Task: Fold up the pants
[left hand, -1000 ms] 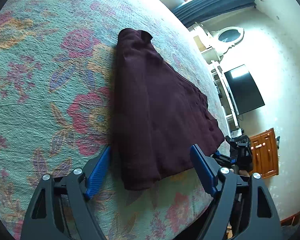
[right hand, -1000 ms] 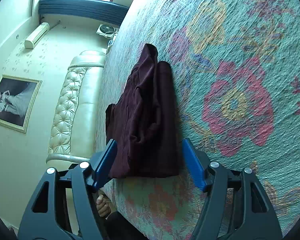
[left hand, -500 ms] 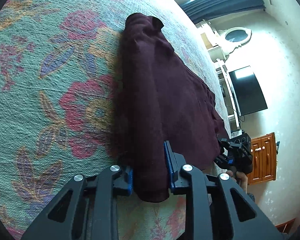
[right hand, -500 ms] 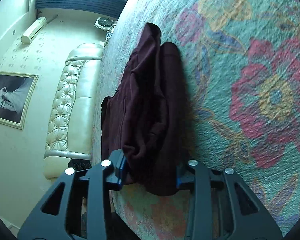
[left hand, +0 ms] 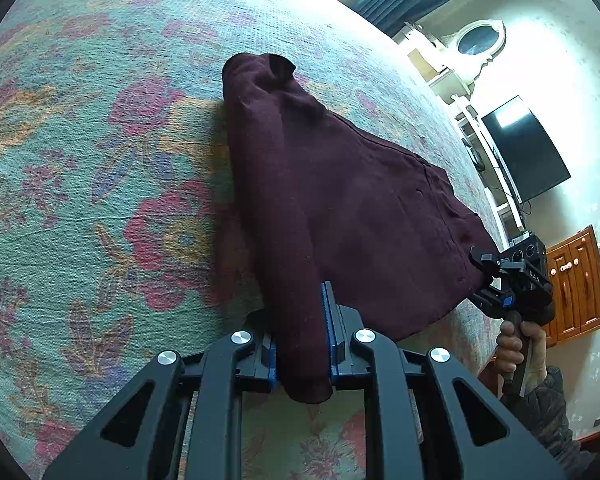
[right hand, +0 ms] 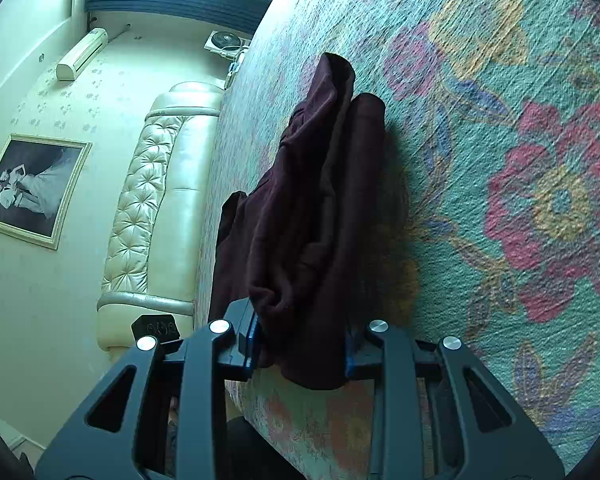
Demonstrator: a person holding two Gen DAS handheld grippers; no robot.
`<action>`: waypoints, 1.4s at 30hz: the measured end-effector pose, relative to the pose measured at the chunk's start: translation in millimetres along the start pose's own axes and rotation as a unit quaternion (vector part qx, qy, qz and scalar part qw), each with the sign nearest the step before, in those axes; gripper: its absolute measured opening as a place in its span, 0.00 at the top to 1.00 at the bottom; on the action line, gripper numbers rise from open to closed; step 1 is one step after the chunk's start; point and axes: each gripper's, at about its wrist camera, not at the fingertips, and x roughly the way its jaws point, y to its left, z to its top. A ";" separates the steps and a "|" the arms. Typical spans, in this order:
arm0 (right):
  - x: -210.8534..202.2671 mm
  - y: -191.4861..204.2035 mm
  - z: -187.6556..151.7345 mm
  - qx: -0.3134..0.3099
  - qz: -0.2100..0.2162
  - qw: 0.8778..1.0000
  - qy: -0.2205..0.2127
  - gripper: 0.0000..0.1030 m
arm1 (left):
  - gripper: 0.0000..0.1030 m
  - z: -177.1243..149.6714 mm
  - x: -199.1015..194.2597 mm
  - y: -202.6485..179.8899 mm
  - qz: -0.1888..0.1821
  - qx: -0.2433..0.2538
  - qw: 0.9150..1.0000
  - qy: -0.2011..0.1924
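Dark maroon pants [left hand: 340,200], already folded into a thick bundle, lie on the floral bedspread [left hand: 100,200] near the bed's edge. Left hand-held gripper [left hand: 300,356] is clamped on the near corner of the bundle; right hand-held gripper [right hand: 300,354] is clamped on the other near corner. A second ago both sets of fingers stood wide apart, straddling the cloth; half a second ago they were closing on it. Now the gripped edge looks bunched and slightly raised off the bedspread. Judgement: both corners secured, the next fold away from the bed's edge can begin.
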 end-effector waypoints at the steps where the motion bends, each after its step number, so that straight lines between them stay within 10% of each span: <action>1: -0.7 0.4 -2.2 0.000 -0.001 1.000 0.001 0.72 | 0.83 0.9 0.5 -3.6 0.001 0.002 1.000 0.001; 12: -4.4 -9.5 -14.6 0.002 -0.020 1.000 0.003 0.69 | 0.81 -16.2 -4.6 3.9 -0.007 -0.009 1.000 0.005; 19: -26.3 -19.0 -20.2 0.013 -0.030 0.999 -0.020 0.39 | 0.25 -9.7 1.3 3.3 -0.035 -0.020 0.999 -0.005; 28: -47.9 -31.2 -27.9 0.025 -0.024 0.999 -0.038 0.26 | 0.20 -5.4 1.5 19.8 -0.096 -0.083 0.992 -0.008; 35: -22.6 -15.5 -24.0 -0.010 -0.051 0.998 -0.019 0.18 | 0.26 -6.7 6.6 17.2 -0.087 -0.075 0.993 -0.009; 37: -14.1 -11.4 -26.0 -0.019 -0.048 0.999 -0.005 0.40 | 0.65 -10.1 13.2 12.8 -0.054 -0.068 0.996 0.001; 39: -3.8 -19.3 -29.2 0.006 -0.039 0.999 0.008 0.66 | 0.76 -13.5 17.1 19.2 -0.070 -0.086 0.994 0.004; 42: -6.6 -19.6 -32.1 0.006 -0.024 1.000 -0.001 0.70 | 0.81 -15.3 12.3 16.5 -0.065 -0.083 0.994 -0.004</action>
